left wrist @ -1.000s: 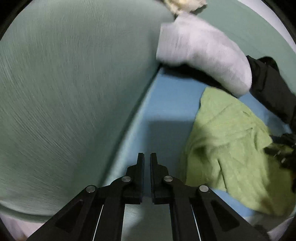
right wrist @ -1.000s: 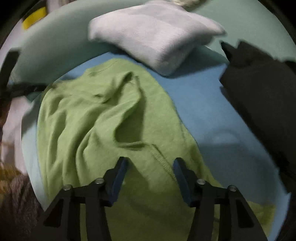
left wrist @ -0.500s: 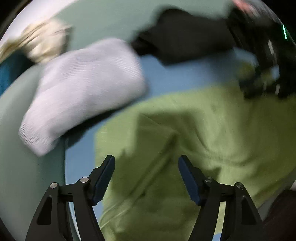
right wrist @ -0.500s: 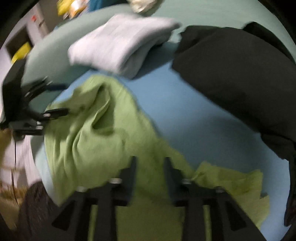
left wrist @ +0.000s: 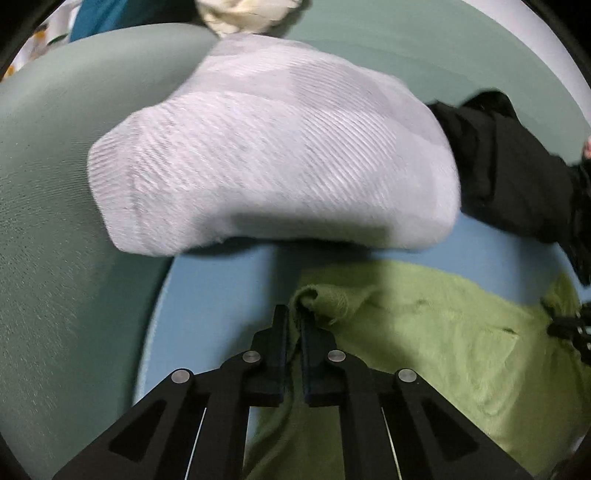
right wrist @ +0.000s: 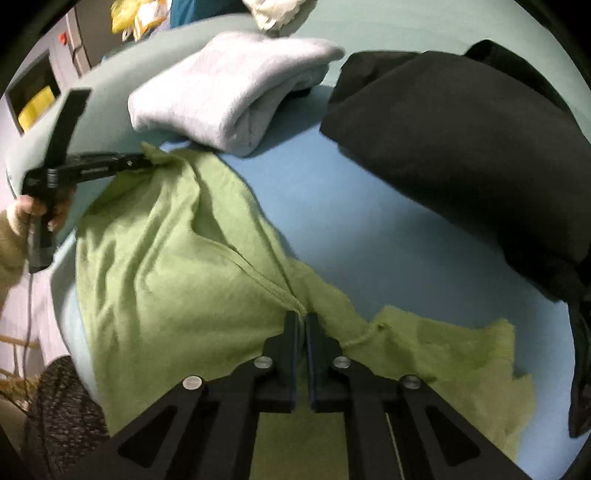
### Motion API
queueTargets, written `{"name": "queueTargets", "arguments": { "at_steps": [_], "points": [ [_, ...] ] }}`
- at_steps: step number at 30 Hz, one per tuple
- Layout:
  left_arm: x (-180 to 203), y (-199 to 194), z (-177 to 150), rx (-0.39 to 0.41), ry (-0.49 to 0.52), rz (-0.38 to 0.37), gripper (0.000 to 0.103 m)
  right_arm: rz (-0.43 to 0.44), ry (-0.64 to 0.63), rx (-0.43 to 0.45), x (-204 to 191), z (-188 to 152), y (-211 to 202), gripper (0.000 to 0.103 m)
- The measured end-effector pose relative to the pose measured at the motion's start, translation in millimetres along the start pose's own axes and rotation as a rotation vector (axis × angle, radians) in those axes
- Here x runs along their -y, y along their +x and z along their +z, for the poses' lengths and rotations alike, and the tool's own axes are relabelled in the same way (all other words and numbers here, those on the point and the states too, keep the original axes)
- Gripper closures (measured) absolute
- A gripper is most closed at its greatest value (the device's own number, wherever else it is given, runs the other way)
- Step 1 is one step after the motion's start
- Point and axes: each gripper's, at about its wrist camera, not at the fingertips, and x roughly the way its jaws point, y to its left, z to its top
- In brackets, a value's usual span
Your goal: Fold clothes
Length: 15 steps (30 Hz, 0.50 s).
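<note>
A green garment point(right wrist: 177, 266) lies crumpled on a blue surface point(right wrist: 332, 206); it also shows in the left wrist view point(left wrist: 443, 350). My left gripper point(left wrist: 293, 319) is shut on a corner of the green garment, just below a folded white garment point(left wrist: 273, 147). From the right wrist view the left gripper point(right wrist: 146, 160) pinches the garment's far corner. My right gripper point(right wrist: 301, 317) is shut on a seamed edge of the green garment near its middle. The right gripper's tip shows at the right edge of the left wrist view point(left wrist: 569, 328).
The folded white garment point(right wrist: 229, 92) rests at the back, partly on a pale green cushion point(left wrist: 55, 221). A black garment point(right wrist: 461, 155) lies at the right. A cream item point(right wrist: 277, 11) lies behind. A speckled grey cloth point(right wrist: 62, 413) is at the lower left.
Both grippers have closed on the green garment: the left was open half a second ago and now pinches a corner; the right now grips the seamed edge. The garment is stretched between them.
</note>
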Motion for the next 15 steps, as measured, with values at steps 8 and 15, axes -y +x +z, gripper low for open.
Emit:
{"name": "queueTargets", "arguments": {
  "at_steps": [8,15],
  "points": [
    [9.9,6.8,4.6,0.015,0.021,0.013,0.097,-0.091,0.085,0.034,46.6,-7.4,-21.6,0.099],
    [4.5,45.6,10.4,0.003,-0.031,0.188,0.09,-0.132,0.087,-0.015,56.4,-8.5,-2.4,0.098]
  ]
}}
